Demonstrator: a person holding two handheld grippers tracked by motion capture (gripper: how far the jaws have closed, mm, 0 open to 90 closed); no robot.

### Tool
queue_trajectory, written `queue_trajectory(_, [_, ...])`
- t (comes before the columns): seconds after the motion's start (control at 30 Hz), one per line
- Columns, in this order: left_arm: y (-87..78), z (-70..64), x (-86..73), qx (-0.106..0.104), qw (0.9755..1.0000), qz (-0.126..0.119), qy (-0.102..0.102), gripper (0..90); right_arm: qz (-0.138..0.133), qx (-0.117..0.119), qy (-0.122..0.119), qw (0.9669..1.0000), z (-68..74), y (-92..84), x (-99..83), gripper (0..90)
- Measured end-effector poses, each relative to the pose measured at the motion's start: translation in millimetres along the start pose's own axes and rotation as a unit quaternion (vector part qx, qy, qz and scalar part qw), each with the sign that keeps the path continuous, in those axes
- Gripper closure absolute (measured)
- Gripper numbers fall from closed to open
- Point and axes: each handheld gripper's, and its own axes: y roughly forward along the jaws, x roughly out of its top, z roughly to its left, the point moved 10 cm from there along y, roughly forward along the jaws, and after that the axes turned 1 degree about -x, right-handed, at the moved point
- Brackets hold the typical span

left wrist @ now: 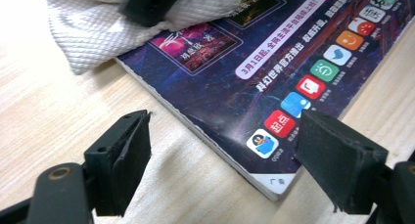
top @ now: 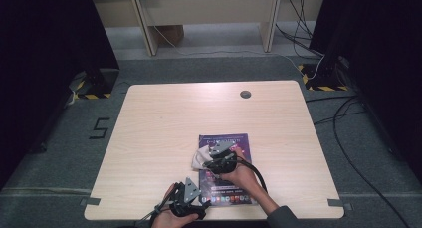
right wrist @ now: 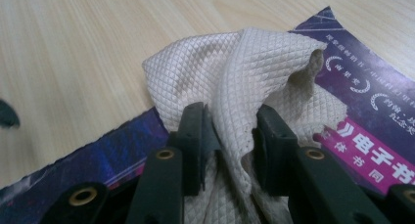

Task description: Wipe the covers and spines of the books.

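A purple magazine point(top: 234, 180) lies flat on the wooden table point(top: 164, 123), near the front edge. On its left upper part rests a crumpled white quilted cloth point(top: 200, 156). My right gripper point(top: 209, 161) is over the magazine, shut on a fold of the cloth point(right wrist: 244, 62), which bunches up between its jaws point(right wrist: 230, 136). My left gripper point(top: 201, 203) sits at the table's front edge. It is open point(left wrist: 225, 155), and the magazine's near corner point(left wrist: 274, 136) lies between and below its jaws. In the left gripper view the cloth point(left wrist: 93, 33) lies farther off.
A small round grommet point(top: 245, 94) is set in the table near its far edge. Cables point(top: 348, 138) trail over the grey floor to the right. Wooden furniture legs point(top: 149, 29) stand beyond the table, and black panels stand on both sides.
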Motion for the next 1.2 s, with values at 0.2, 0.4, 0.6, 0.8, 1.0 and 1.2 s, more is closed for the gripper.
queue_trajectory(0.2, [-0.5, 3.3, -0.1, 0.006, 1.0, -0.001, -0.002, 20.9, 0.0, 0.003, -0.001, 1.0, 0.3, -9.5, -9.1, 67.8])
queue_trajectory(0.4, [0.3, 1.9, 0.0, 0.005, 1.0, -0.001, 0.0, 21.1, -0.003, 0.002, 0.003, 1.0, -4.0, -19.1, -18.6, 67.6])
queue_trajectory(0.6, [0.8, 2.4, -0.1, 0.004, 1.0, -0.001, 0.002, 21.0, -0.003, 0.0, 0.011, 0.9999, -9.1, -25.1, -24.1, 67.4])
queue_trajectory(0.8, [1.1, 2.3, -0.6, 0.002, 1.0, 0.0, 0.002, 20.8, -0.002, -0.018, 0.027, 0.9995, -25.0, -33.5, -32.0, 67.3])
queue_trajectory(1.0, [1.5, 3.0, -0.6, 0.002, 1.0, 0.001, 0.002, 20.4, -0.007, -0.051, 0.062, 0.9968, -56.1, -46.2, -43.9, 67.4])
queue_trajectory(1.2, [1.9, 3.1, -0.8, 0.001, 1.0, -0.001, -0.001, 20.1, -0.009, -0.087, 0.098, 0.9913, -86.1, -57.2, -54.7, 67.5])
